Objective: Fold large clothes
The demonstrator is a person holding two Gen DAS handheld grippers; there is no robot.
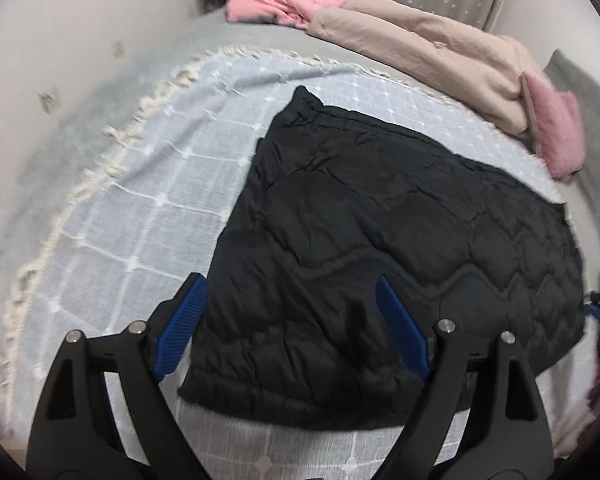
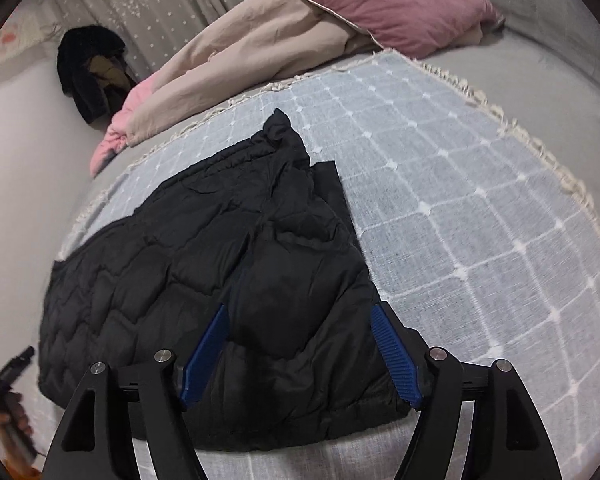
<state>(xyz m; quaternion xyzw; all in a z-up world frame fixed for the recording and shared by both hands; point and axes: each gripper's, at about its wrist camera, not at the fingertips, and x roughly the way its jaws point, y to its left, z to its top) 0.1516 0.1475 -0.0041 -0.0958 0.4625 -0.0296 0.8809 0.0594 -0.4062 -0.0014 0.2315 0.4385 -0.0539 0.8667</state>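
My left hand-held gripper (image 1: 288, 328) and right hand-held gripper (image 2: 300, 354) hover wide and empty over the near edge of the black jacket (image 1: 380, 248), lying partly folded on the bed's blanket (image 1: 140, 208), probably for another fold.

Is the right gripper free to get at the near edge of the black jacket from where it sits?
Probably yes. The right gripper is open, holding nothing, directly over the black jacket, whose near edge lies flat on the checked blanket just below its fingers. Nothing lies between them.
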